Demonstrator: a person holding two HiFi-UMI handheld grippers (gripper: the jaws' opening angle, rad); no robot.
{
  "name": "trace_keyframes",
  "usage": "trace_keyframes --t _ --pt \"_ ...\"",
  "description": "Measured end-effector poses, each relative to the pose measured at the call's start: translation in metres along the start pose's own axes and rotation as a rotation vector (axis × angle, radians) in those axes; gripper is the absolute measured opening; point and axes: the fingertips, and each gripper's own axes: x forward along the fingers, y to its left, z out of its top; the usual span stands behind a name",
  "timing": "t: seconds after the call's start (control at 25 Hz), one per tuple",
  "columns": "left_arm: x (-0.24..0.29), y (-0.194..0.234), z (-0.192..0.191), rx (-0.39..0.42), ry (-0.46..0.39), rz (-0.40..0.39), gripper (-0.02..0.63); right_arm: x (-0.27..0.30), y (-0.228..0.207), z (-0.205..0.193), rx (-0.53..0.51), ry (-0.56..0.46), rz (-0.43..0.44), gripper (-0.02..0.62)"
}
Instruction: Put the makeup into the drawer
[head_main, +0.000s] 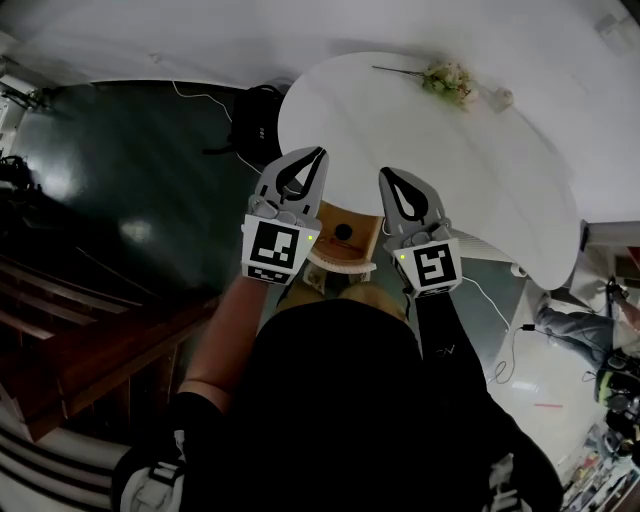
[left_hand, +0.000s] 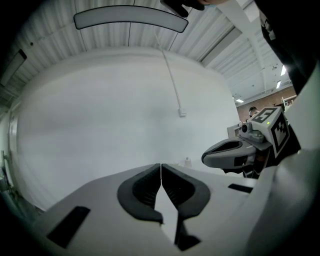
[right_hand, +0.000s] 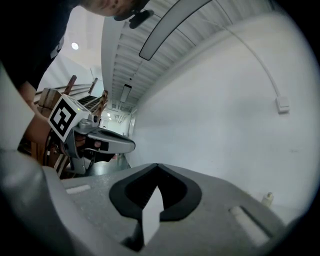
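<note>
Fingers of left gripper and right gripper are pressed together, empty; makeup is unseen (likely light, slippery; pinch its middle).

no readable text or signs

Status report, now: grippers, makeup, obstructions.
Left gripper shut, empty. Right gripper shut, empty. No makeup in view; wooden box below, between them. Nothing seen in the way.
</note>
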Motion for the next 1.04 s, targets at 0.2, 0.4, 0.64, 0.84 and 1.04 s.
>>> trace_keyframes --t 0.2,0.4,0.64,0.84,1.04 --pt "0.001 -0.003 -0.004 -0.001 0.018 0.020 0.011 -0.002 -0.006 -0.002 0.000 -0.007 0.014 0.005" --pt "0.003 -0.003 -0.003 0.004 0.026 0.036 0.011 -0.003 -0.011 -0.007 0.002 0.012 0.036 0.005" --pt "0.001 0.001 -0.001 0.008 0.026 0.048 0.011 0.001 -0.009 -0.001 -0.009 -0.014 0.049 0.005" --pt "-0.001 0.005 0.000 0.007 0.020 0.055 0.011 0.003 -0.009 -0.002 -0.004 0.001 0.037 0.005" --pt "0.000 0.008 -0.002 0.004 0.023 0.058 0.011 0.005 -0.012 -0.003 -0.002 0.007 0.023 0.005"
